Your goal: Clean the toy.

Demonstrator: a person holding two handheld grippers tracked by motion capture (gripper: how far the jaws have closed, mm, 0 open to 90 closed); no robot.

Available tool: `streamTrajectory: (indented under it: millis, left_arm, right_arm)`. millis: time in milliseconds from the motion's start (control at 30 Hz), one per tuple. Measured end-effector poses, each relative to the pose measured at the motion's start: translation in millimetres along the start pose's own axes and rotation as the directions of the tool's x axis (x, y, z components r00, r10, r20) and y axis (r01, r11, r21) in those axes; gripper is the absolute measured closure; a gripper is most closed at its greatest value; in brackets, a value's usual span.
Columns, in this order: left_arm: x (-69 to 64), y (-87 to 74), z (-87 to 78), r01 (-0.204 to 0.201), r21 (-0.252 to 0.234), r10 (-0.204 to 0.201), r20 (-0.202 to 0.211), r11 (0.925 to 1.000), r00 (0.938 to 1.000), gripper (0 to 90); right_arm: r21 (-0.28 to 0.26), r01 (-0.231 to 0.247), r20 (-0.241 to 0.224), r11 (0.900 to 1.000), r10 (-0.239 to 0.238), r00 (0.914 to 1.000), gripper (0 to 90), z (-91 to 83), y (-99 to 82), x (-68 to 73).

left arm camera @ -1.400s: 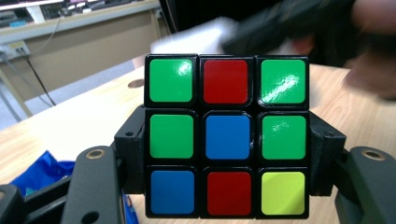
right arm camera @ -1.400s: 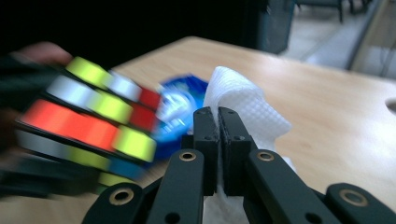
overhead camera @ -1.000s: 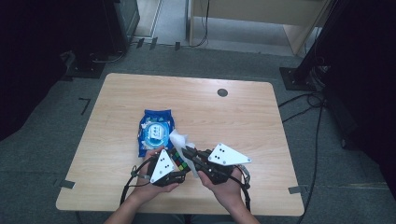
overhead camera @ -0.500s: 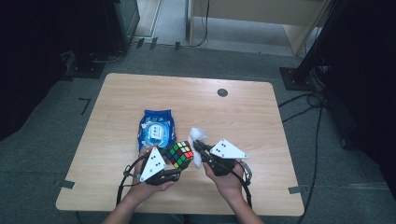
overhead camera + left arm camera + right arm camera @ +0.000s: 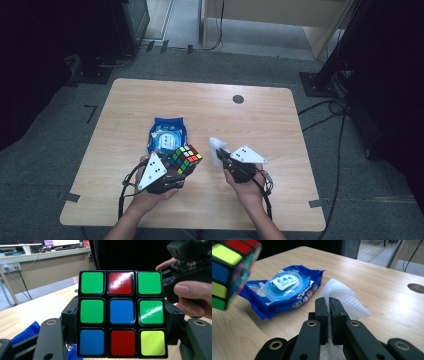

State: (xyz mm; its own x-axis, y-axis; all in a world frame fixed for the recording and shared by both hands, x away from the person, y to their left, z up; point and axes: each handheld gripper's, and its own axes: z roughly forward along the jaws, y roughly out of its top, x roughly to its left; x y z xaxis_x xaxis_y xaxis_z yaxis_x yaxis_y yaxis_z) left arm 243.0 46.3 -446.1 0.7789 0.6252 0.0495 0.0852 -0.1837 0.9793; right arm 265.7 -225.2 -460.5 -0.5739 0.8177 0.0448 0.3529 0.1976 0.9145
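Wooden table (image 5: 150, 100), blue wet-wipe packet (image 5: 167, 135) lying just ahead of both grippers, colourful puzzle cube (image 5: 184, 159) clamped between left gripper (image 5: 172, 172) jaws, white wipe (image 5: 218, 146) pinched in nearly closed right gripper (image 5: 223, 159)

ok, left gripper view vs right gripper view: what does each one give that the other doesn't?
Left gripper view: the cube's full green, red, blue and yellow face, clamped in the left tongs, with the other hand beyond.
Right gripper view: the right tongs shut on a white wipe, the wipes pack whole with its round lid, and a hole in the table.
Both: the cube, the blue pack, the wooden table.
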Motion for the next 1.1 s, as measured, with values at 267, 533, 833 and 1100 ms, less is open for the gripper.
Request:
streamTrajectory:
  millis: [267, 533, 833, 1100]
  left_arm:
    - [0.1, -0.4, 2.4, -0.003, 0.004, 0.003, -0.002, 1.0000, 1.0000, 34.2]
    - [0.2, -2.9, 3.5, 0.005, 0.013, -0.005, -0.015, 0.9999, 0.9999, 34.2]
    - [-15.8, -8.1, 14.0, -0.041, 0.039, 0.042, -0.032, 0.9984, 0.9986, 34.2]
    - [-28.7, -6.3, 15.6, -0.089, 0.019, 0.089, -0.038, 0.9959, 0.9953, 34.2]
  right_arm:
    - [-0.048, 0.005, -0.036, 0.9988, -0.007, 0.9993, 63.7, -0.3, 0.0, -4.8]
    - [-0.096, -0.048, -0.077, 0.9943, 0.040, 0.9962, 48.7, -11.2, 16.6, 3.9]
    - [-0.054, -0.260, -0.257, 0.9641, 0.238, 0.9366, 24.3, -21.6, 39.5, 35.2]
    - [0.078, -0.365, -0.275, 0.9276, 0.372, 0.8863, 21.8, -5.7, 28.7, 43.8]
